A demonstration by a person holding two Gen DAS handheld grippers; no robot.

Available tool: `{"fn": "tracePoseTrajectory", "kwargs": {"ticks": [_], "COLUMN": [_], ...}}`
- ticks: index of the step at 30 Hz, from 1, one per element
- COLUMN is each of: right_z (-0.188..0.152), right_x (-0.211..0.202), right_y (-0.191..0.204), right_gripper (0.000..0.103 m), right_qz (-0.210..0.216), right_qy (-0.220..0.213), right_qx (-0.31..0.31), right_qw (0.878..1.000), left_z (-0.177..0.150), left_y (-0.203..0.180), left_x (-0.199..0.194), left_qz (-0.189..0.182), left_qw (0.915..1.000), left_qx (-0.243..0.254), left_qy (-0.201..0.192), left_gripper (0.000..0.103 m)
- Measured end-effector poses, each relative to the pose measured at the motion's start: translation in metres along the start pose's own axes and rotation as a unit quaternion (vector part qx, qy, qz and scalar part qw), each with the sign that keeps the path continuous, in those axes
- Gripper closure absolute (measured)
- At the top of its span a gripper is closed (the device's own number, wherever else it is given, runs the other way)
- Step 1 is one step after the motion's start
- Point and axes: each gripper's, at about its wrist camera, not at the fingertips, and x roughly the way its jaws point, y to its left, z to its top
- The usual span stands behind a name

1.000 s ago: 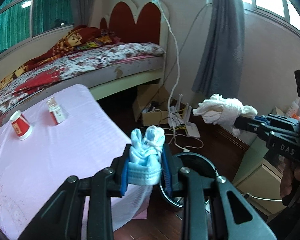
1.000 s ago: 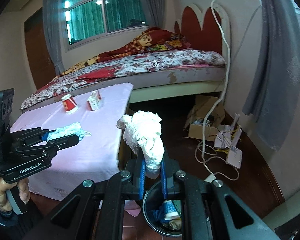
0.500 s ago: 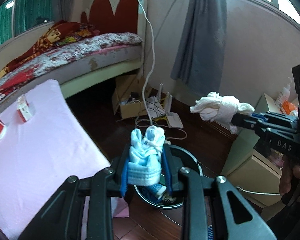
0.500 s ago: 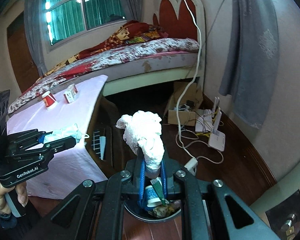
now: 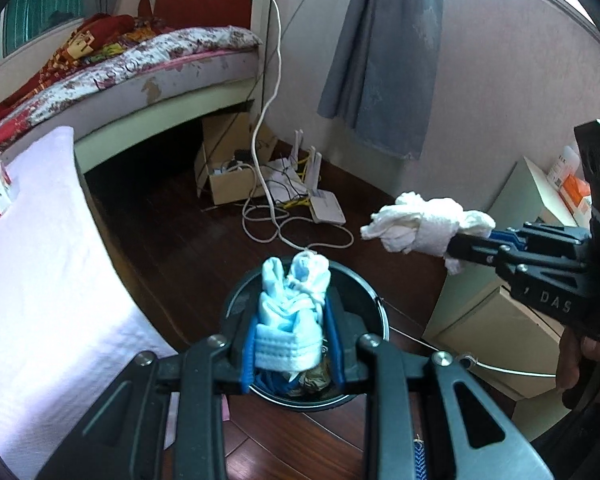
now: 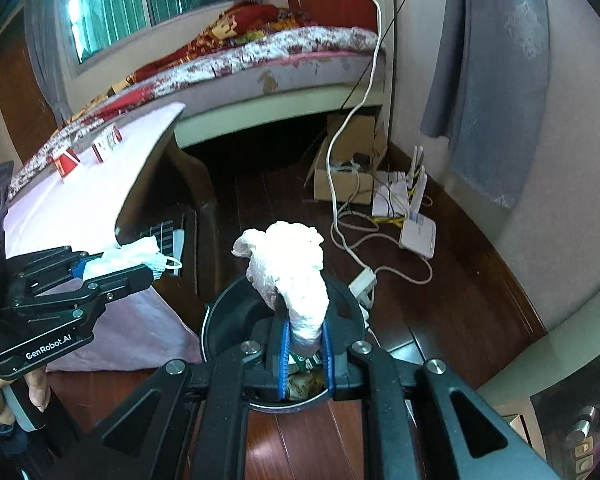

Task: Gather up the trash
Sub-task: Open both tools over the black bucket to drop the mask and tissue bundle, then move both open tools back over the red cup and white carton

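- Hovering over the bin (image 5: 374,292), the left tool (image 5: 294,348) is clenched on a crumpled blue face mask (image 5: 290,320), low in the middle of the left wrist view.
- The right tool (image 6: 304,354) is clamped on a wad of white tissue (image 6: 288,268), held up in the centre of its own view with the bin (image 6: 220,312) directly behind it.
- Compared with a moment ago, both tools have swung away from the table (image 5: 40,280) and dropped closer to the floor; the bin, which sat small at the bottom edge before, now fills the lower centre of both views.
- Neither grip has changed over that stretch: mask and tissue sit between the pads just as they did earlier.
- In the left view the right tool (image 5: 466,246) reaches in from the right edge with the tissue (image 5: 424,228) off to the right of the bin, so I judge it may need to come nearer before letting go.
- The bin already holds scraps, seen between the pads in the lower centre.
- I judge the carrying is nearly done; what is left for these two pieces is to open the tools over the bin.
- A red paper cup (image 6: 66,160) and a small red-and-white box (image 6: 108,144) sit on the table at the upper left of the right view, probably next to be collected.
- A loose white cable (image 5: 268,128) lies on the floor behind the bin, clear of both tools.
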Motion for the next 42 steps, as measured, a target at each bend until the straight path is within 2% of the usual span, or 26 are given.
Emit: {"fn": "tracePoseTrajectory", "kwargs": {"ticks": [8, 18, 32, 33, 34, 35, 36, 37, 38, 41, 42], "right_z": [-0.003, -0.025, -0.02, -0.019, -0.02, -0.021, -0.022, -0.024, -0.024, -0.021, -0.02], "right_x": [0.038, 0.081, 0.118, 0.12, 0.124, 0.13, 0.135, 0.138, 0.139, 0.135, 0.132], "right_y": [0.008, 0.008, 0.013, 0.014, 0.014, 0.013, 0.012, 0.008, 0.002, -0.013, -0.015], "right_gripper": [0.089, 0.088, 0.088, 0.088, 0.088, 0.082, 0.056, 0.037, 0.019, 0.019, 0.019], "right_qz": [-0.011, -0.009, 0.012, 0.013, 0.016, 0.011, -0.002, -0.028, -0.034, -0.037, -0.038], "right_qy": [0.039, 0.097, 0.127, 0.129, 0.139, 0.152, 0.159, 0.163, 0.165, 0.164, 0.16], "right_qx": [-0.032, -0.047, -0.049, -0.049, -0.049, -0.052, -0.056, -0.057, -0.051, -0.024, -0.02], "right_qw": [0.999, 0.994, 0.991, 0.99, 0.989, 0.987, 0.986, 0.985, 0.984, 0.985, 0.986], "left_z": [-0.008, -0.021, -0.026, -0.027, -0.028, -0.029, -0.031, -0.033, -0.035, -0.039, -0.04], "left_y": [0.006, 0.012, 0.021, 0.022, 0.024, 0.025, 0.025, 0.027, 0.029, 0.035, 0.037], "left_x": [0.029, 0.06, 0.092, 0.095, 0.098, 0.1, 0.1, 0.099, 0.097, 0.092, 0.091], "left_qz": [-0.008, -0.024, -0.042, -0.051, -0.055, -0.054, -0.044, -0.037, -0.03, -0.013, -0.008], "left_qw": [0.9996, 0.9976, 0.9948, 0.9938, 0.9929, 0.9925, 0.9927, 0.9931, 0.9938, 0.9936, 0.9933], "left_qx": [-0.013, -0.031, -0.036, -0.039, -0.042, -0.044, -0.047, -0.051, -0.053, -0.062, -0.065], "left_qy": [0.026, 0.056, 0.086, 0.091, 0.096, 0.1, 0.102, 0.099, 0.093, 0.094, 0.095], "left_gripper": [0.073, 0.073, 0.071, 0.067, 0.058, 0.052, 0.031, 0.016, 0.012, 0.008, 0.004]}}
